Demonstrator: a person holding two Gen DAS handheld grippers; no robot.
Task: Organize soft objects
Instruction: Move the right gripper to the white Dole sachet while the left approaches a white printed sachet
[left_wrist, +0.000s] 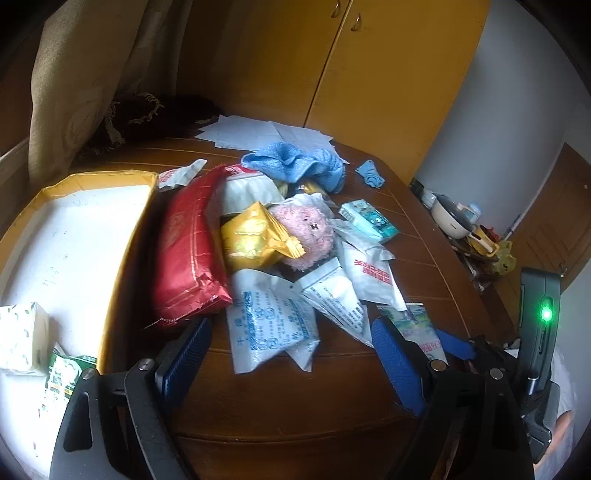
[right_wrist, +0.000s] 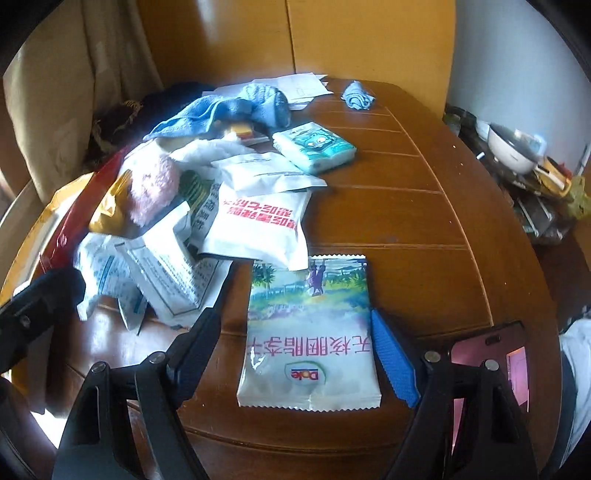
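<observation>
A brown wooden surface (right_wrist: 424, 229) carries everything here, and behind it stand a yellow cupboard (left_wrist: 388, 74) and a beige curtain (left_wrist: 85, 81). At the left edge of the surface lies a large flat box (left_wrist: 122, 258) with a white inside and yellow walls; in its near corner are a small white packet with green spots (left_wrist: 22, 336) and a green and white packet (left_wrist: 62, 373). Just beside the box wall lies a long red packet (left_wrist: 188, 251), and next to it a heap of soft things: a blue towel (left_wrist: 295, 162) at the far side, a yellow snack bag (left_wrist: 251, 236), a pink fluffy toy (left_wrist: 306, 232) touching the yellow bag, a light blue tissue pack (right_wrist: 314, 147), and several white packets, one with blue print (left_wrist: 269, 321) and one with red print (right_wrist: 258, 225). A small blue cloth (right_wrist: 358, 96) lies apart from the heap, near the far edge, beside some white papers (left_wrist: 251, 133). Nearest to the right wrist camera a white snack bag with a landscape picture (right_wrist: 310, 332) lies flat on the surface. The right tongs (right_wrist: 299, 343) are wide open with this bag between the two fingers, and the blue pad (right_wrist: 393, 362) is just beside the bag edge; I cannot tell if it touches. The left tongs (left_wrist: 291, 343) are also open and hold nothing, with the corner of the blue-print packet between the fingertips.
</observation>
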